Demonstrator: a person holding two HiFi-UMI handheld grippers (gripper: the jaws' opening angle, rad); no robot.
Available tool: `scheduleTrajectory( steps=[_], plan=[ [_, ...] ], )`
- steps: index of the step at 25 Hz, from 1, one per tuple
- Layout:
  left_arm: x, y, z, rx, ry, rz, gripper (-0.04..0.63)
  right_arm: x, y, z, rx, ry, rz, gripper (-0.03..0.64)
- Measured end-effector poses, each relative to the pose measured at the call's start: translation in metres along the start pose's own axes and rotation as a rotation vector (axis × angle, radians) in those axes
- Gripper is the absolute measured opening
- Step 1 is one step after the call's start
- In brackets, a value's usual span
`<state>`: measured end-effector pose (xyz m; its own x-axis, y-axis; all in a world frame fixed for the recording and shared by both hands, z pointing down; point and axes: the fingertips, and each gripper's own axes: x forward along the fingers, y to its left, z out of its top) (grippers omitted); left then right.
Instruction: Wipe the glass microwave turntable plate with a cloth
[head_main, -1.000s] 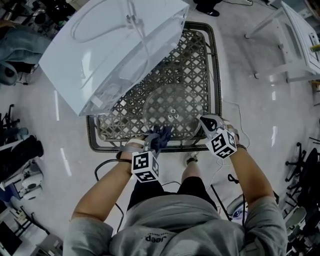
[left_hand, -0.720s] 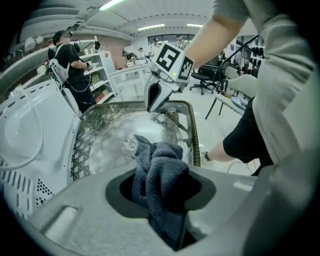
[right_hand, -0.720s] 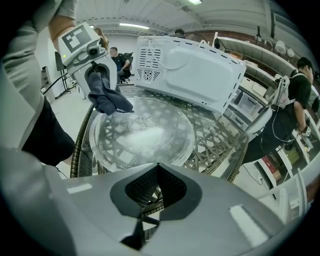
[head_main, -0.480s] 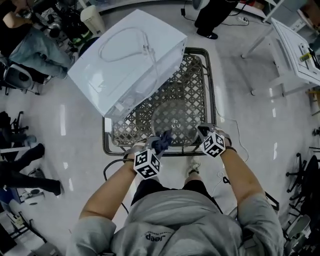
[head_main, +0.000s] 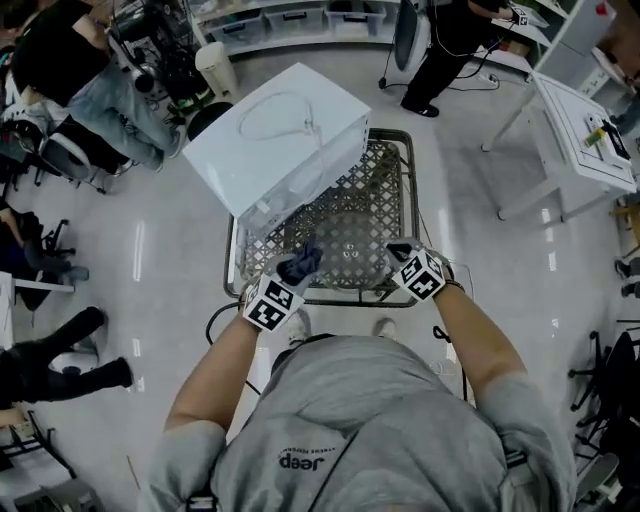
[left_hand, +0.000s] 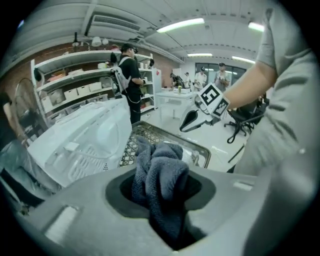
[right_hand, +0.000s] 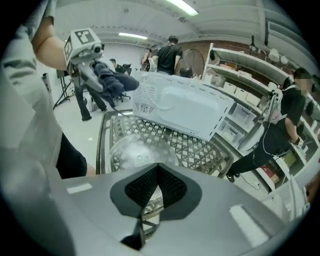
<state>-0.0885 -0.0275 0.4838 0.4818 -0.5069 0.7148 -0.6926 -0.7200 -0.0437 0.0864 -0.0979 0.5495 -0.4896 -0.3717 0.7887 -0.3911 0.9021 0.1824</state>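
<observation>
Both grippers have lifted off the plate since a second ago, and your head has risen, so more of the room shows. Your left gripper (head_main: 287, 283), lower left of centre, pinches a bunched dark cloth (head_main: 301, 264) clear of the glass. Your right gripper (head_main: 398, 253), lower right of centre, has its jaws pressed together on nothing. The glass turntable plate (head_main: 352, 240) lies flat on the lattice table (head_main: 424, 210), mid-frame, below the white microwave (head_main: 285, 135). Nothing steadies the plate, so a hard wipe could skate it toward the table's edge.

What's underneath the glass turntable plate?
The glass plate lies on the metal lattice table; its mesh shows through. In the head view the cloth covers the plate's left edge.
</observation>
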Motion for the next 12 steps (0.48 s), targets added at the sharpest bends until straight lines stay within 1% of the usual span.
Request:
scheduleTrajectory(
  steps=[4,6,9,12],
  plan=[
    [-0.022,0.005,0.014,-0.136,-0.058,0.109,0.13,-0.033,-0.009,0.028,0.112,-0.115,0.046,0.006],
    [-0.036,0.007,0.022,-0.201,-0.097,0.144,0.13,-0.05,-0.007,0.043,0.172,-0.163,0.076,0.006],
    [-0.06,0.011,0.031,-0.277,-0.172,0.14,0.13,-0.07,-0.001,0.065,0.252,-0.222,0.08,0.006],
    [-0.082,0.02,0.035,-0.328,-0.258,0.087,0.13,-0.083,0.003,0.084,0.363,-0.274,0.031,0.006]
  ],
)
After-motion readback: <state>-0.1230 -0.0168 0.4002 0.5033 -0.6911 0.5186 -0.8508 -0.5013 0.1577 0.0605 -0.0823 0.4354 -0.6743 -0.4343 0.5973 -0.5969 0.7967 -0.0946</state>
